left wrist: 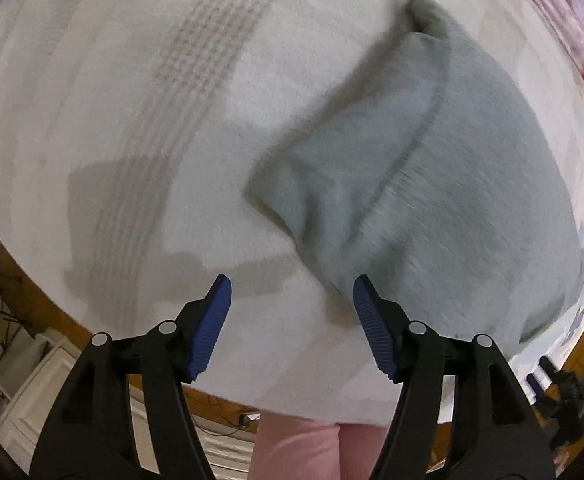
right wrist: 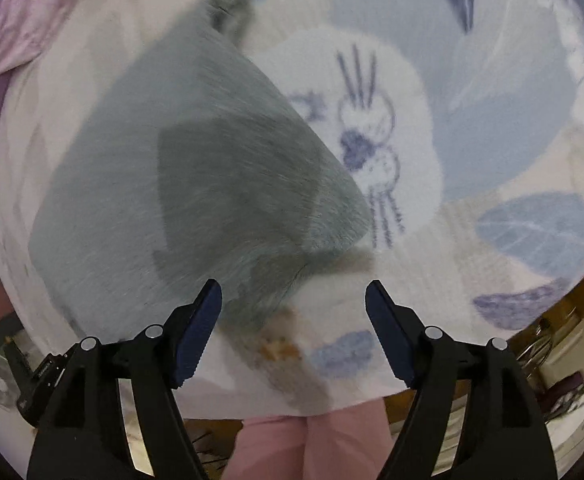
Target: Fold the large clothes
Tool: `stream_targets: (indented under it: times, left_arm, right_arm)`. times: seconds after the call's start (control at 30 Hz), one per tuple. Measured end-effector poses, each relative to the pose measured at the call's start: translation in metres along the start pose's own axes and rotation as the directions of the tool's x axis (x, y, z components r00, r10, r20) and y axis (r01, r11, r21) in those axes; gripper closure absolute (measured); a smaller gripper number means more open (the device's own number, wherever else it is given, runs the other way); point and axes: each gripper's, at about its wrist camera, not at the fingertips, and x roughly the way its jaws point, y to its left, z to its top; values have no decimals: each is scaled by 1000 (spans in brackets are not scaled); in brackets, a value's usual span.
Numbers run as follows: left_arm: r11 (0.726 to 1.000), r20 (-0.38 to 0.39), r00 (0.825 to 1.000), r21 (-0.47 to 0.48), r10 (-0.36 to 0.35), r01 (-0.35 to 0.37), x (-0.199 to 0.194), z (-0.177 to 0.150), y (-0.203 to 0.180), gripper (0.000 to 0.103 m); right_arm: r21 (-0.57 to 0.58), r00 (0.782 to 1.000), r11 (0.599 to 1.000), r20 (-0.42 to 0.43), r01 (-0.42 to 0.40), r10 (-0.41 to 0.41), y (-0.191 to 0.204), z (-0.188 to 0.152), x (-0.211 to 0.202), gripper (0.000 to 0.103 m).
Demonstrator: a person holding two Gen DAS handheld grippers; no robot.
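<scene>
Two handheld tools, alike: left gripper [left wrist: 292, 292] and right gripper [right wrist: 294, 296], each with glossy black forked arms, round silver pivot pins, and ribbed blue pads [left wrist: 372, 332] on the inner faces. Pale pink trousers [right wrist: 312, 444] below, near edge.

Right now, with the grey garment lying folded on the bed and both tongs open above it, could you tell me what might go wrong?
1. Both views are motion-blurred, so a grab now could miss the garment's edge.
2. The left tongs and right tongs hang over the bedsheet too, and might pinch it along with the garment.
3. The garment lies near the bed's front edge, so a tug toward the person might drag it off.
</scene>
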Motion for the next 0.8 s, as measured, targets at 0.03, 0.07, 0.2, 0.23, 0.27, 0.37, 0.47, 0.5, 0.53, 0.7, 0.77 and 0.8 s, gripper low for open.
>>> stream_targets:
  times: [0.03, 0.07, 0.2, 0.23, 0.27, 0.37, 0.47, 0.5, 0.53, 0.7, 0.77, 0.8]
  left_arm:
    - [1000, 6, 1000, 13, 7, -7, -5, -3, -4, 38]
    - [999, 11, 1000, 33, 18, -18, -11, -6, -12, 38]
    - [989, 67, 996, 135, 58, -67, -32, -12, -54, 38]
    - [983, 90, 994, 167, 67, -81, -35, -14, -66, 38]
    - [975, 117, 990, 202, 74, -96, -39, -14, -80, 38]
    - [939, 209, 976, 321, 53, -120, -51, -8, -120, 39]
    - [889, 299, 954, 426, 38, -169, -58, 2, -173, 45]
    - [867, 349, 936, 451, 49, -213, -57, 3, -184, 52]
    - [858, 377, 925, 459, 47, -231, -53, 3, -191, 62]
    - [858, 437, 885, 505, -161, -93, -28, 37, -215, 86]
    - [852, 445, 876, 517, -187, -81, 0, 44, -218, 91]
    - [854, 449, 873, 514, -192, -76, 10, 50, -219, 92]
  right_arm:
    - [-20, 1000, 1000, 20, 6, -6, 7, -2, -8, 32]
    - [-39, 999, 999, 44, 12, -10, 16, -3, -15, 32]
    - [-186, 988, 982, 156, 21, 8, 49, -7, -43, 32]
    - [-219, 986, 975, 167, 25, 12, 58, 0, -45, 32]
    - [-259, 982, 965, 187, 37, 13, 71, 2, -48, 36]
    - [-324, 967, 944, 254, 67, 18, 85, 6, -57, 56]
    - [-368, 943, 928, 325, 56, 72, 105, 17, -57, 76]
    - [-389, 931, 920, 353, 56, 92, 114, 20, -56, 85]
    - [-406, 923, 912, 371, 59, 106, 119, 22, -54, 88]
    - [-519, 866, 855, 428, 1, 259, 152, 38, -26, 97]
    - [-533, 857, 846, 428, -17, 287, 159, 44, -7, 98]
    - [-537, 855, 843, 421, -35, 304, 163, 47, 3, 98]
